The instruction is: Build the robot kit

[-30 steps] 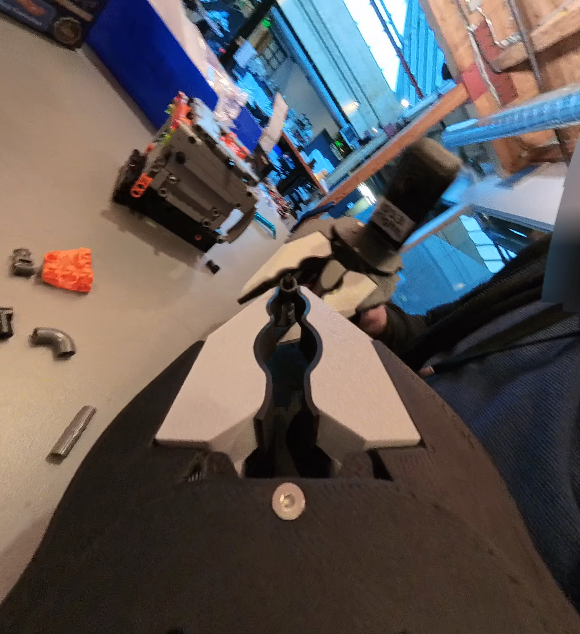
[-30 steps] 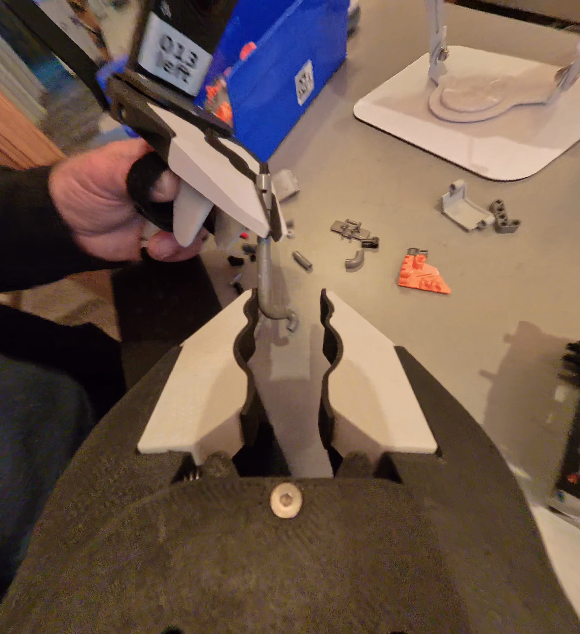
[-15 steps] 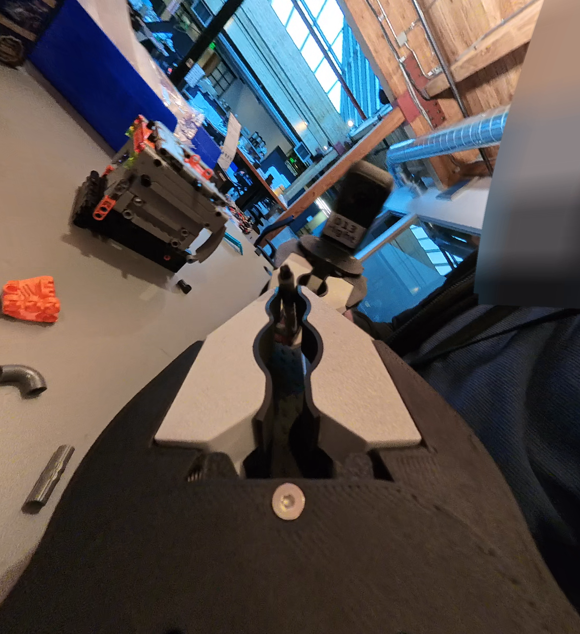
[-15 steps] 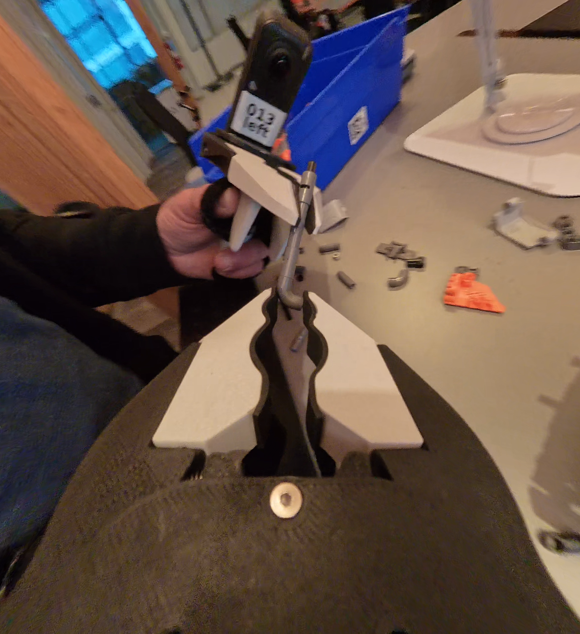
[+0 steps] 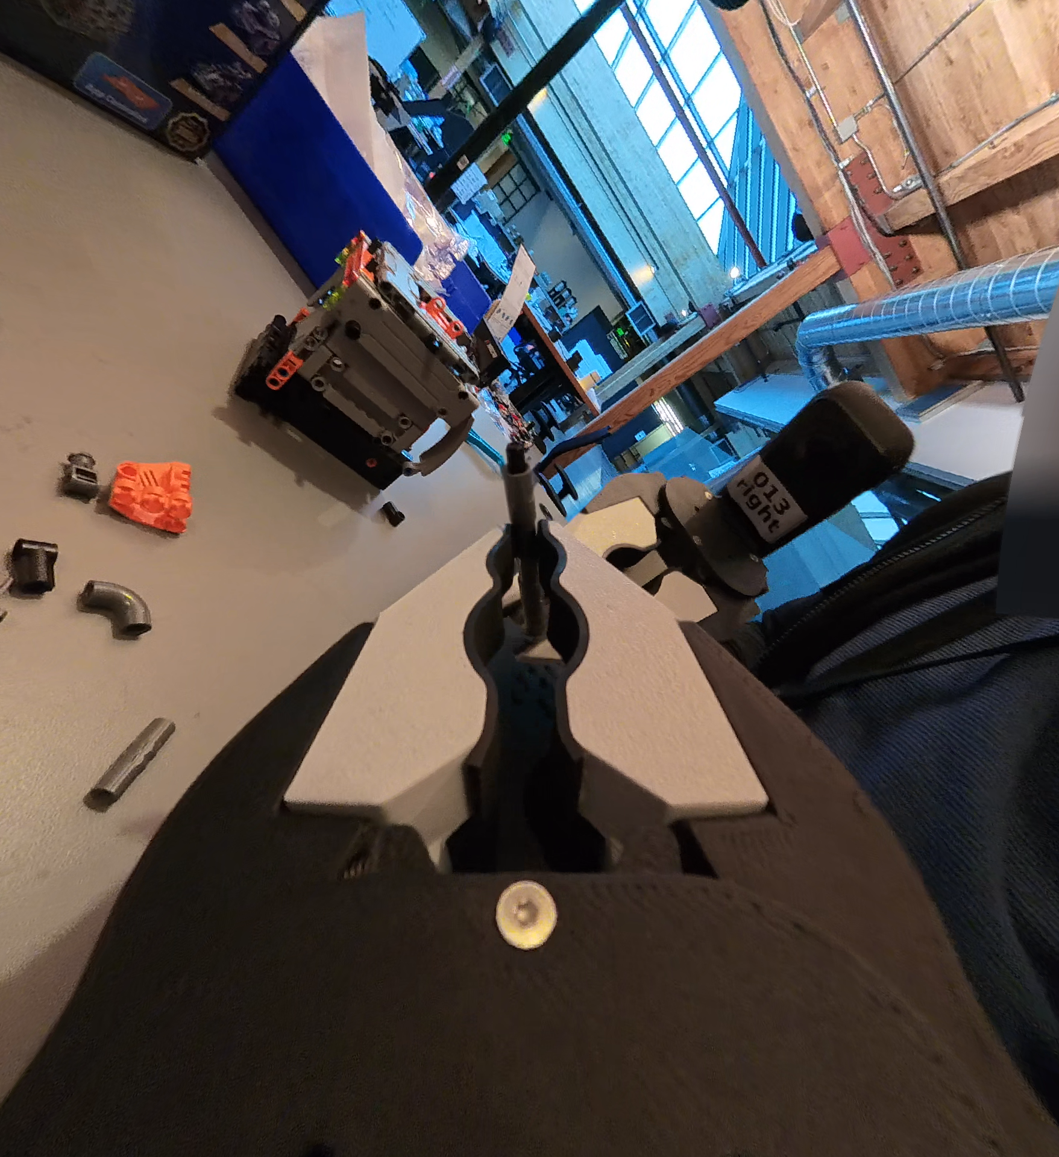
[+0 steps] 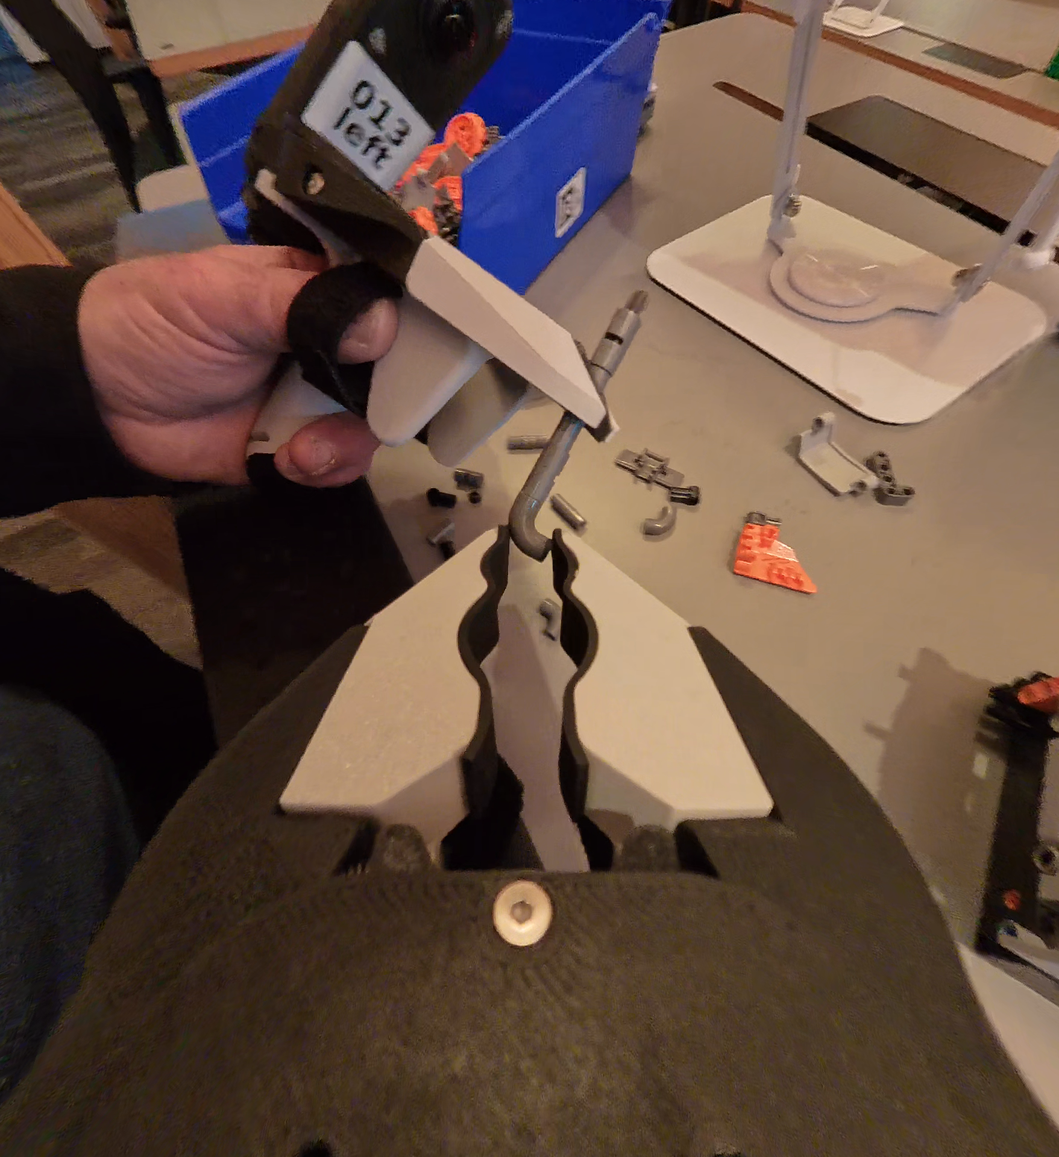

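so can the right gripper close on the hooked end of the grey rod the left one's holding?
Probably yes. The right gripper is open with the grey rod's hooked end right between its fingertips, nothing in between. The left gripper clamps the rod higher up, clear of the hook.

The left gripper [image 5: 525, 551] clamps a thin dark rod [image 5: 523, 501] at its fingertips. An orange piece [image 5: 151, 496] and a grey elbow [image 5: 116, 615] lie near the tabletop's [image 5: 138, 250] left edge.
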`<state>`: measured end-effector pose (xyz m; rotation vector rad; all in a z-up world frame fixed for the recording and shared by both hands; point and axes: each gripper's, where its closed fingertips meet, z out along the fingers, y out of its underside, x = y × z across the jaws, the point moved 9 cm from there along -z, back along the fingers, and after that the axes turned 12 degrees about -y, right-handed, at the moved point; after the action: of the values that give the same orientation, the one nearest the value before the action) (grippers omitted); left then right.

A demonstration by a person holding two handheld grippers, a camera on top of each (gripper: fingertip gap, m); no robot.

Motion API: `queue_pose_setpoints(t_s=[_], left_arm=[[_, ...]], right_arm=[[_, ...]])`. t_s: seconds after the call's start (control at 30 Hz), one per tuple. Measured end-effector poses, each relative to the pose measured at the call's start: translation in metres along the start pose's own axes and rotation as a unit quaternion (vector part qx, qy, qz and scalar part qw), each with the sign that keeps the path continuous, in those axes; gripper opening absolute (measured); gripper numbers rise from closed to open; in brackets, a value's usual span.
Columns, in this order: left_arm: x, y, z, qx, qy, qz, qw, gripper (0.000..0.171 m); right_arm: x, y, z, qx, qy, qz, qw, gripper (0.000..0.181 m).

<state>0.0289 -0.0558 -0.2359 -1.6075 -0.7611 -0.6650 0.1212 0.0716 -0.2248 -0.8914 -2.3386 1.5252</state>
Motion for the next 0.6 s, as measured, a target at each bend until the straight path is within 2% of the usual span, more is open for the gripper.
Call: queue_pose_setpoints(t_s=[0.07, 0.2, 0.3, 0.37, 0.6], left_arm=[[0.0, -0.001, -0.005, -0.009, -0.012, 0.005, 1.0, 0.004], [-0.002, -0.001, -0.018, -0.04, -0.016, 0.01, 0.999, 0.003], [-0.005, 0.002, -0.028, -0.073, -0.022, 0.01, 0.997, 0.004], [-0.008, 0.007, -0.033, -0.097, -0.051, 0.029, 0.994, 0.004], [-0.02, 0.021, -0.029, -0.178, -0.067, 0.015, 0.982, 0.004]], right_arm=[[-0.002, -0.001, -0.001, 0.005, -0.02, -0.012, 1.0, 0.013], [0.01, 0.004, -0.008, 0.01, -0.085, 0.02, 0.996, 0.015], [0.025, 0.015, -0.006, -0.046, -0.12, 0.036, 0.991, 0.016], [0.033, 0.024, 0.003, -0.106, -0.107, 0.021, 0.988, 0.019], [0.041, 0.042, 0.043, -0.188, -0.091, -0.007, 0.978, 0.017]])
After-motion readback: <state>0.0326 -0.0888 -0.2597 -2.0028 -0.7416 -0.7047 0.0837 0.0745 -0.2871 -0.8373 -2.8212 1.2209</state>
